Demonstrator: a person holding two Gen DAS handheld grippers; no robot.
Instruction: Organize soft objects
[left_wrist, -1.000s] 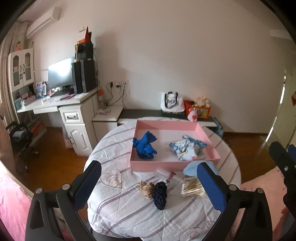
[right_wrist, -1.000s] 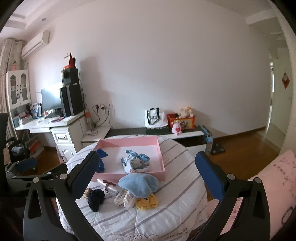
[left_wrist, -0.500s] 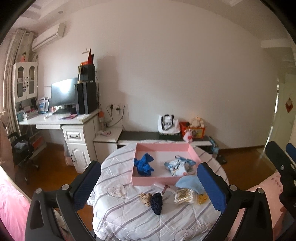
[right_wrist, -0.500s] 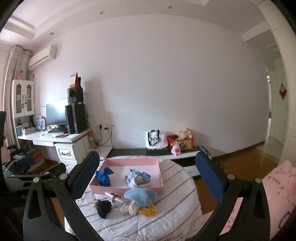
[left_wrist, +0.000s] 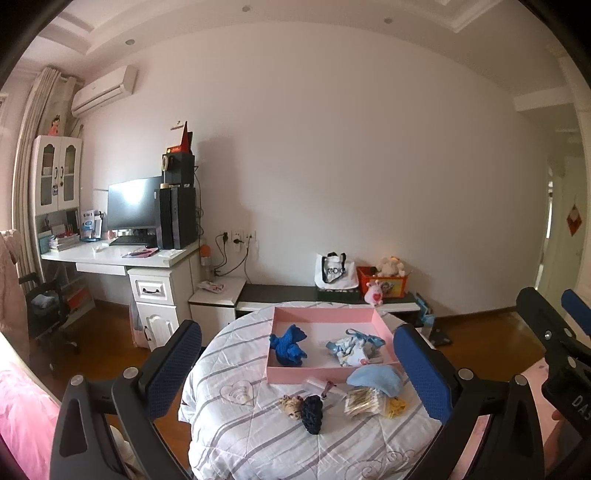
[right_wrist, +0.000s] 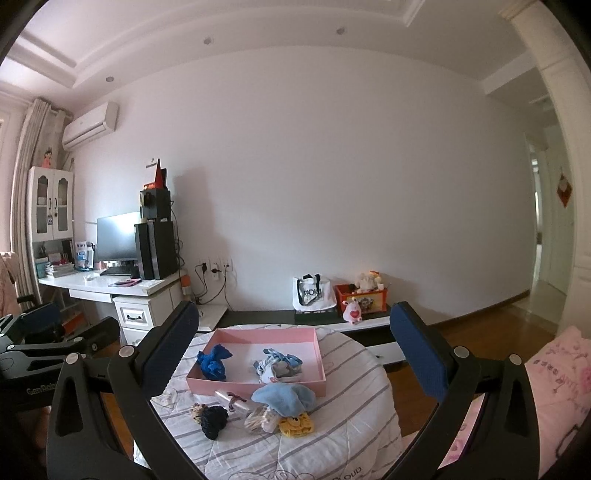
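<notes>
1. Both grippers hang well above and back from a round tabletop (left_wrist: 258, 435) covered in a striped white quilt; the left gripper (left_wrist: 297, 365) and right gripper (right_wrist: 295, 350) each stand with jaws spread wide, holding nothing.
2. At 12 o'clock on the tabletop sits a shallow pink tray (left_wrist: 328, 372). Inside it, a crumpled dark-blue cloth (left_wrist: 289, 345) lies toward 9 o'clock and a bundle of pale blue patterned fabric (left_wrist: 352, 347) toward 3 o'clock, the two apart.
3. Outside the tray, along its near wall, more soft things lie loose on the quilt: a light-blue cloth (right_wrist: 284, 398) touching the tray's wall, a yellow knitted piece (right_wrist: 296, 425) just below it, a cream bundle (right_wrist: 258, 421) beside that, and a navy knitted item (right_wrist: 213, 421) with a small tan piece (right_wrist: 197, 410) at its 9 o'clock side.
4. A small pinkish object (right_wrist: 231, 398), too small to identify, rests between the navy item and the tray.
5. The right gripper's body (left_wrist: 554, 343) shows at 3 o'clock in the left wrist view.
</notes>
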